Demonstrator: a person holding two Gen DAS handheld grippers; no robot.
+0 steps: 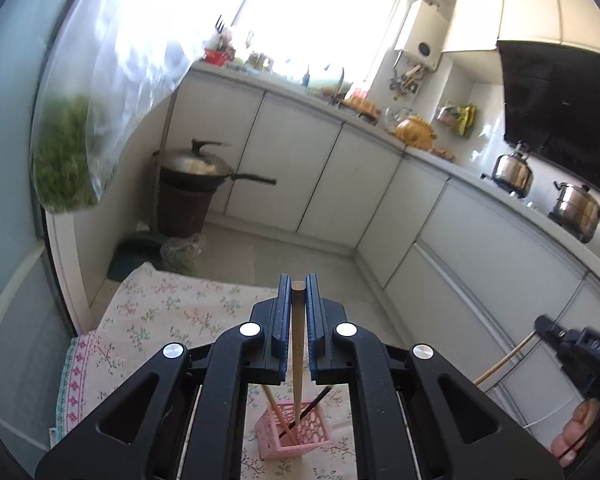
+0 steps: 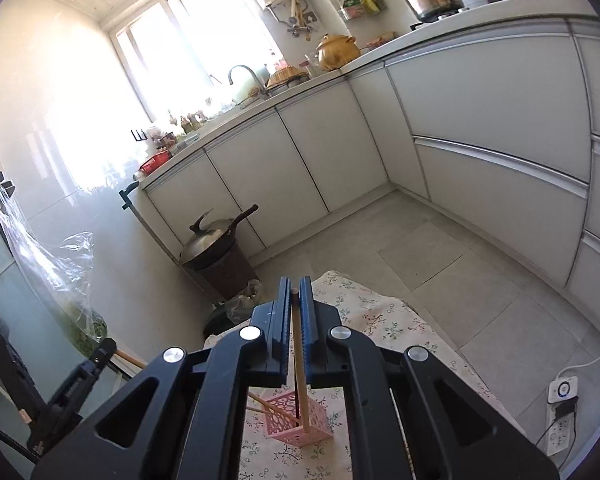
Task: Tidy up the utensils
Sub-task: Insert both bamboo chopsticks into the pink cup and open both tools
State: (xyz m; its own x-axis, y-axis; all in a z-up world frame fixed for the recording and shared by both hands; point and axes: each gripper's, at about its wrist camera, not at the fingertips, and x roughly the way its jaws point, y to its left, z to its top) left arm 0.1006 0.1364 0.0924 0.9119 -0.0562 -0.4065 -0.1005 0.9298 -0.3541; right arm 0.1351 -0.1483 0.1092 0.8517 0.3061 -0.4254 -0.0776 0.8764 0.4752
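In the left wrist view my left gripper [image 1: 299,280] is shut on a light wooden chopstick [image 1: 299,344] that runs down between the pads toward a pink lattice holder [image 1: 300,438]. The holder stands on the floral cloth with a pale chopstick [image 1: 273,406] and a dark chopstick [image 1: 318,400] leaning in it. In the right wrist view my right gripper [image 2: 296,282] is shut on a thinner light chopstick [image 2: 299,364] whose lower end lines up with the pink holder [image 2: 288,420]. Each gripper shows at the other view's edge: right gripper [image 1: 546,326], left gripper [image 2: 106,348].
A floral-cloth table [image 1: 160,312] lies below both grippers. A lidded wok [image 1: 198,166] rests on a brown bin by the white cabinets [image 1: 300,168]. Steel pots [image 1: 512,172] sit on the counter. A plastic bag of greens [image 1: 66,160] hangs at the left. A power strip [image 2: 560,430] lies on the floor.
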